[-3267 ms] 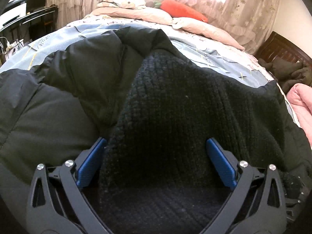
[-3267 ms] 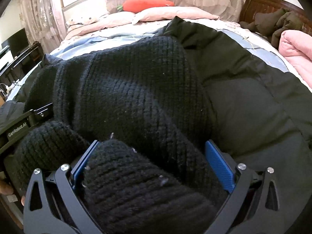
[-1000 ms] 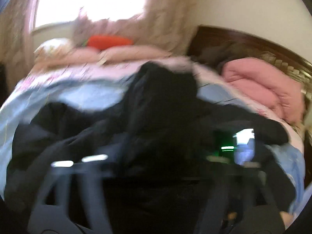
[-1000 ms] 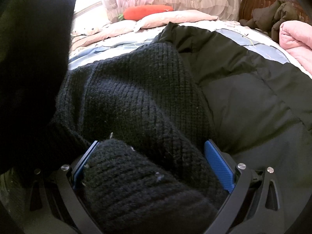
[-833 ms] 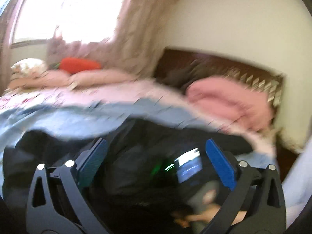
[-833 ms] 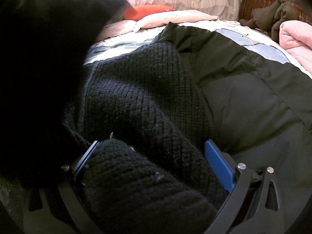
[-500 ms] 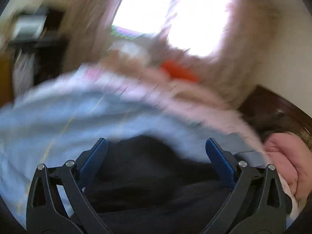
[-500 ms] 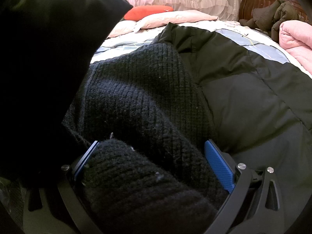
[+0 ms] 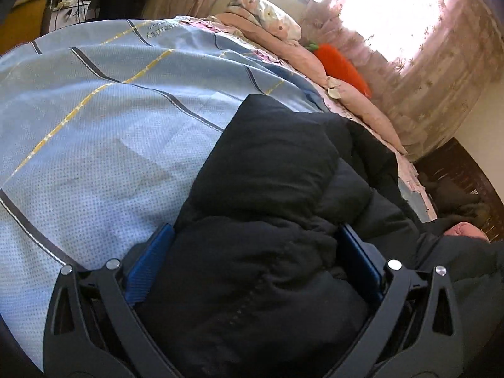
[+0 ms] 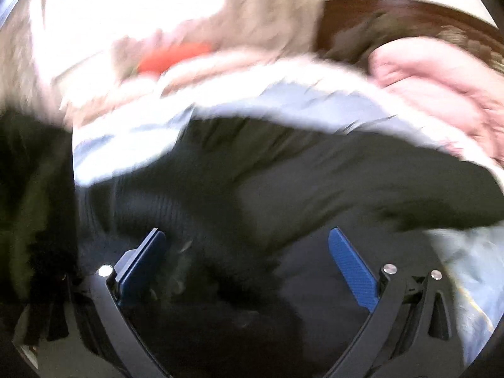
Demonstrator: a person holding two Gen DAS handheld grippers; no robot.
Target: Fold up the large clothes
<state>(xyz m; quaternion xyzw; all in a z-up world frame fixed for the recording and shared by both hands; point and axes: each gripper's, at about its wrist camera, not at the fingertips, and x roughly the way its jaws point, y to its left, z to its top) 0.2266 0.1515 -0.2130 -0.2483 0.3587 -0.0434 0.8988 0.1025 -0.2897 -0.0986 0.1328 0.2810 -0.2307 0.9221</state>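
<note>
Left gripper [image 9: 252, 252]: jaws spread wide, a thick fold of the black padded jacket [image 9: 267, 182] bunched between the blue pads [image 9: 148, 267]; whether the fabric is pinched cannot be told.
Jacket position: laid across the bed's blue striped sheet [image 9: 94, 126], its far end toward the pillows; the near part is cut off under the gripper frame.
Right gripper [image 10: 249, 245]: view badly smeared by motion; jaws seen wide apart, nothing clamped between the pads [image 10: 352, 267].
Black knit sweater [image 10: 151, 208]: ribbed texture faintly made out by the left pad; its edges are lost in blur against the jacket [image 10: 330, 173].
Left edge, right view: dark mass, not identifiable.
Background: orange carrot-shaped cushion [image 9: 343, 69] on the pink pillows [image 9: 362, 107]; folded pink blanket [image 10: 441, 85] beside the dark wooden headboard [image 10: 378, 12], both blurred.
Far right, left view: headboard and dark clothing only partly seen.
</note>
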